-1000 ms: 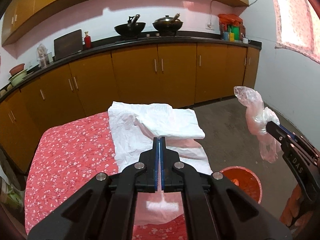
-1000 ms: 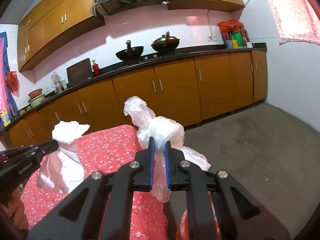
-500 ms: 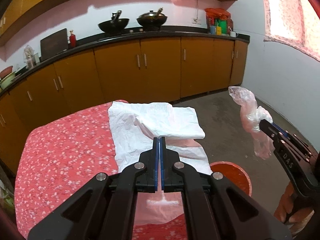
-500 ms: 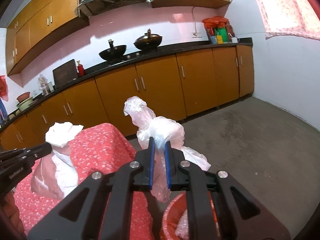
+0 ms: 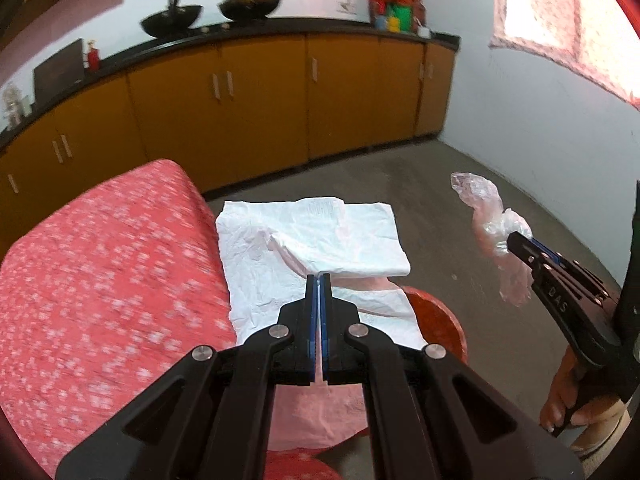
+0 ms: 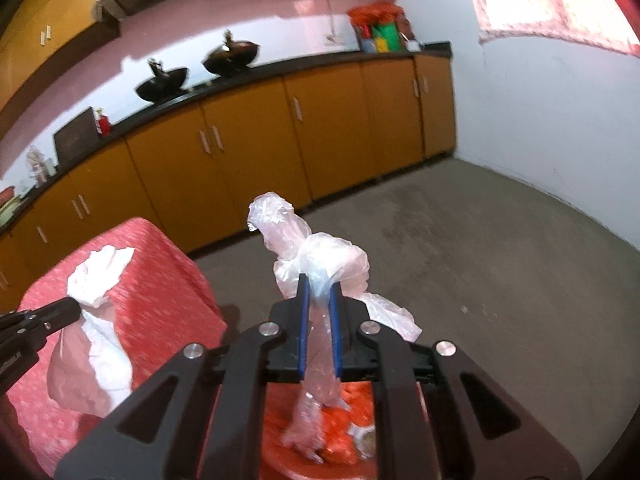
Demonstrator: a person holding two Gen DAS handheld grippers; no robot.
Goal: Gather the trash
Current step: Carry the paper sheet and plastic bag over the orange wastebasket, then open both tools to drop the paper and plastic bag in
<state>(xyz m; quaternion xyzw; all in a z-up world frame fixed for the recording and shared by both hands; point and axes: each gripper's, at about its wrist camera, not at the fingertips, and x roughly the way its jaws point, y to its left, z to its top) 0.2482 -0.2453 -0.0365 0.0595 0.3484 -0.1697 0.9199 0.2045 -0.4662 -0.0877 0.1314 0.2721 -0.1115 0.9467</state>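
My left gripper point(image 5: 319, 277) is shut on a white tissue sheet point(image 5: 312, 236) and holds it in the air over the table's right edge; the sheet also shows in the right wrist view point(image 6: 94, 280), hanging from the left gripper point(image 6: 76, 304). My right gripper point(image 6: 319, 280) is shut on a crumpled clear plastic bag point(image 6: 316, 256), held above an orange-red bin point(image 6: 344, 396) on the floor. In the left wrist view the bag point(image 5: 490, 224) hangs from the right gripper point(image 5: 514, 240), and the bin's rim point(image 5: 444, 320) shows below the tissue.
A table with a red flowered cloth point(image 5: 100, 280) is at the left. Orange kitchen cabinets point(image 5: 260, 100) with a black counter run along the back. Grey concrete floor point(image 6: 500, 260) lies to the right, bounded by a white wall point(image 6: 540, 100). Scraps lie inside the bin.
Both grippers have swung right, off the table toward the bin. The plastic bag now hangs over the bin and the tissue is at the table's right edge.
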